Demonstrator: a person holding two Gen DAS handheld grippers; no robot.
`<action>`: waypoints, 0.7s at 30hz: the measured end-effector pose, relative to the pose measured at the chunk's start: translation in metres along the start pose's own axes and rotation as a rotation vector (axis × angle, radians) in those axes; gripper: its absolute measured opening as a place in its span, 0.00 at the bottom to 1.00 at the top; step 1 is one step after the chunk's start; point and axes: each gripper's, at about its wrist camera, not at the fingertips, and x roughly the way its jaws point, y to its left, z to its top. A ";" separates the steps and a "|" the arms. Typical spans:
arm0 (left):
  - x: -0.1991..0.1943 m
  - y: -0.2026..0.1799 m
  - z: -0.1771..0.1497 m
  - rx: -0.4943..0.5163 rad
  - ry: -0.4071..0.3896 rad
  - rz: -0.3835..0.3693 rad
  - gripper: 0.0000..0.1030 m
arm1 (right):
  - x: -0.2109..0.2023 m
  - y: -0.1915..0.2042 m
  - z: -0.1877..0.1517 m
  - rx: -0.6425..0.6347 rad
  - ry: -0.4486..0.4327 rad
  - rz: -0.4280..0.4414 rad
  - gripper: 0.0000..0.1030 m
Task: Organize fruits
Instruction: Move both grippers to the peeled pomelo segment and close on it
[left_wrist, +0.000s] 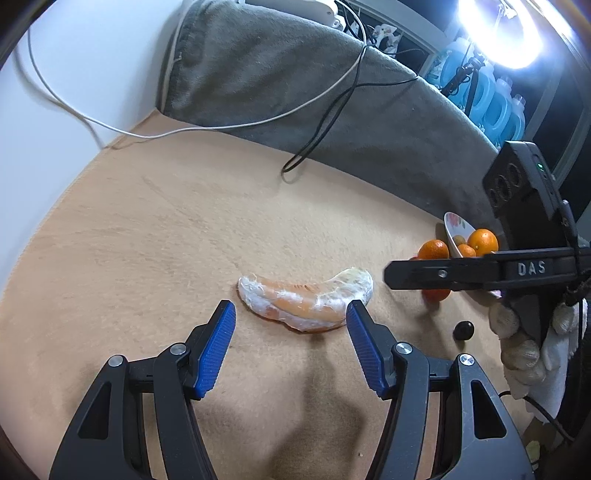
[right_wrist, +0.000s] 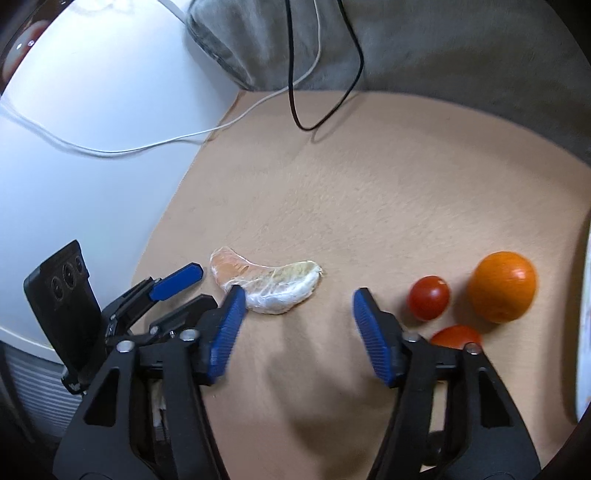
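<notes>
The left gripper (left_wrist: 291, 309) hung low over the tan cloth (left_wrist: 147, 236), its blue pads (left_wrist: 218, 347) spread wide and holding nothing. Just beyond their tips lay the peeled citrus segment (left_wrist: 306, 301), a curved wedge in white pith, resting flat on the cloth; the right pad's tip sat right at the segment's near edge, though I could not tell whether they touched.

The right gripper (right_wrist: 298, 295) was likewise released, its fingers apart and empty, the segment (right_wrist: 267, 286) lying just ahead of its left fingertip. To the right of the segment, near that gripper's other finger, sat a cherry tomato (right_wrist: 428, 297), with a second tomato (right_wrist: 456, 336) closer in, partly hidden behind the gripper's frame, and a whole orange (right_wrist: 502, 286) just beside them.

From the left gripper's view, a small dark round fruit (left_wrist: 463, 329) lay right of the segment. Farther right stood a flowered bowl (left_wrist: 452, 229) holding oranges (left_wrist: 482, 242).

Beyond the segment, a grey blanket (left_wrist: 295, 85) was heaped along the cloth's far edge, with a white cable (left_wrist: 207, 127) and a black cable (left_wrist: 325, 122) trailing over it.
</notes>
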 end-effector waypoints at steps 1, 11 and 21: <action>0.001 0.000 0.000 0.002 0.002 -0.001 0.60 | 0.004 -0.001 0.001 0.015 0.006 0.009 0.57; 0.009 0.002 0.003 0.003 0.023 -0.013 0.60 | 0.016 0.000 0.006 0.058 0.024 0.022 0.53; 0.014 -0.008 0.001 0.058 0.024 0.005 0.60 | 0.026 -0.001 0.006 0.073 0.033 0.011 0.40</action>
